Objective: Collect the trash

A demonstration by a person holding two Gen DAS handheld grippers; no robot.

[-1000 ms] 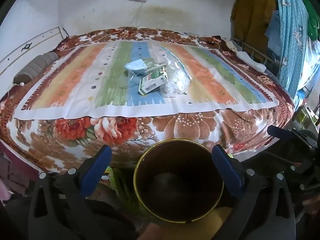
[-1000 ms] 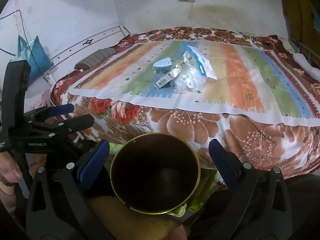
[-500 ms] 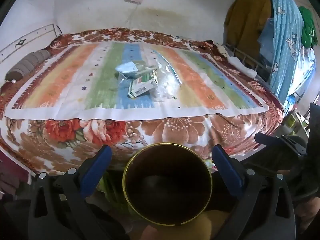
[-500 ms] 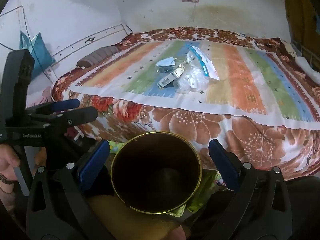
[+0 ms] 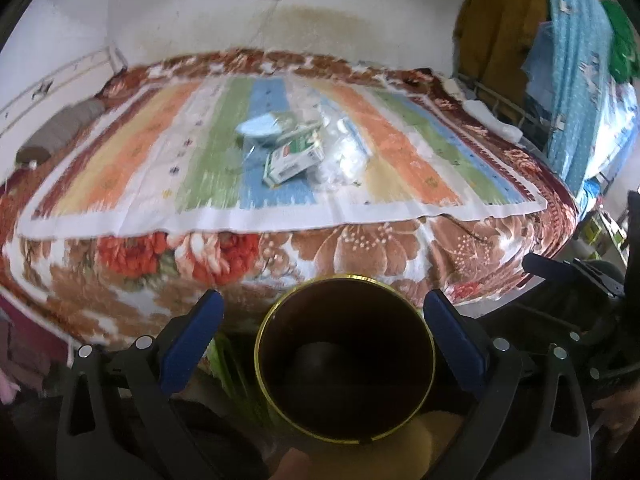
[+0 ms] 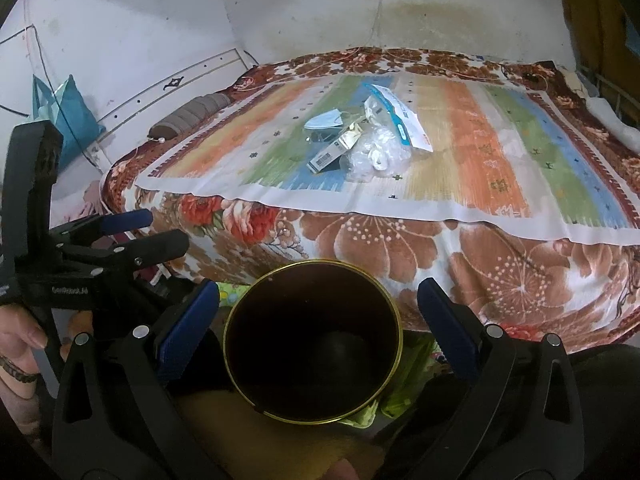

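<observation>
A pile of trash lies mid-bed on the striped sheet (image 5: 120, 168): a blue face mask (image 5: 256, 128) (image 6: 325, 121), a green and white box (image 5: 294, 160) (image 6: 334, 151), a crumpled clear plastic bag (image 5: 340, 156) (image 6: 376, 154) and a blue and white packet (image 6: 400, 116). A dark bin with a gold rim (image 5: 344, 320) (image 6: 312, 340) sits low, in front of the bed. My left gripper (image 5: 322, 304) and right gripper (image 6: 318, 292) are both open, each framing the bin without touching it, well short of the pile.
The floral blanket (image 6: 380, 248) hangs over the bed's near edge. A grey bolster (image 6: 188, 118) lies at the far left. Clothes (image 5: 568, 60) hang at the right. A teal bag (image 6: 64, 116) leans on the left wall. A hand (image 6: 20, 344) holds the left gripper.
The left wrist view has swayed a little sideways and is now blurred by motion. The right wrist view has barely shifted. Both grippers stay open and the pile has not moved.
</observation>
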